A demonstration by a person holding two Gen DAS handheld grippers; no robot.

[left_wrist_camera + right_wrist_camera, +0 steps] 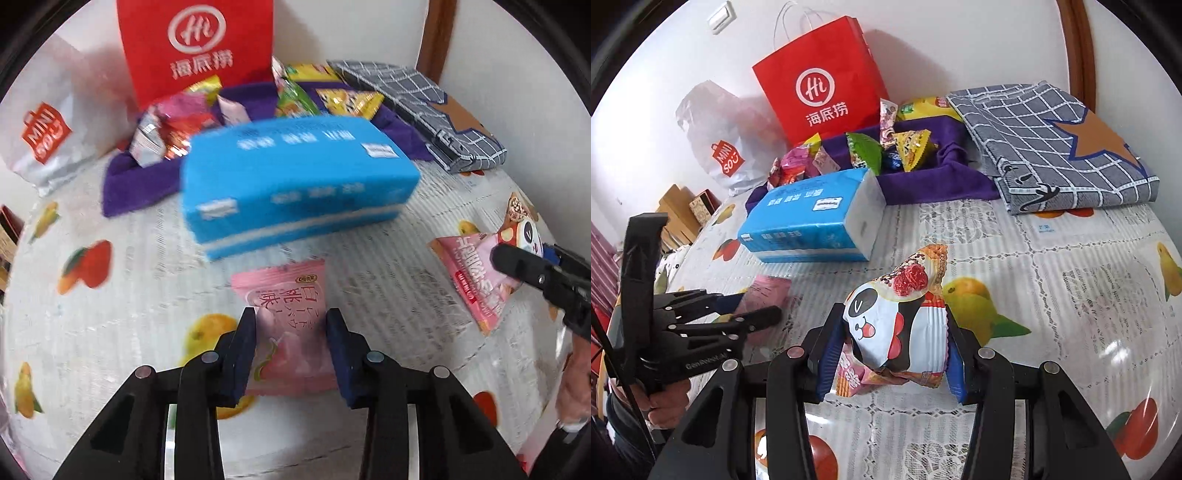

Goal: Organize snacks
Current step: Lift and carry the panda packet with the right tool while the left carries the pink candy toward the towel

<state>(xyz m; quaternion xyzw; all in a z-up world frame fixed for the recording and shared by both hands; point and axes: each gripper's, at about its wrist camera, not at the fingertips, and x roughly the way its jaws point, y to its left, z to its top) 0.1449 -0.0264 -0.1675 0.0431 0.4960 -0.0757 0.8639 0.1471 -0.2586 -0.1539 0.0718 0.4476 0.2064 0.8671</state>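
My left gripper is shut on a pink peach snack packet that lies on the fruit-print tablecloth; the pads press its two sides. From the right wrist view, the left gripper sits low at the left over that pink packet. My right gripper is shut on a panda-print snack packet, with a second pink packet pinched under it. Both are lifted slightly off the table. In the left wrist view the right gripper shows at the right edge with these packets.
A purple cloth at the back holds several snack packets. A blue tissue pack lies in front of it. Behind stand a red paper bag and a white plastic bag. A folded checked fabric lies at the back right.
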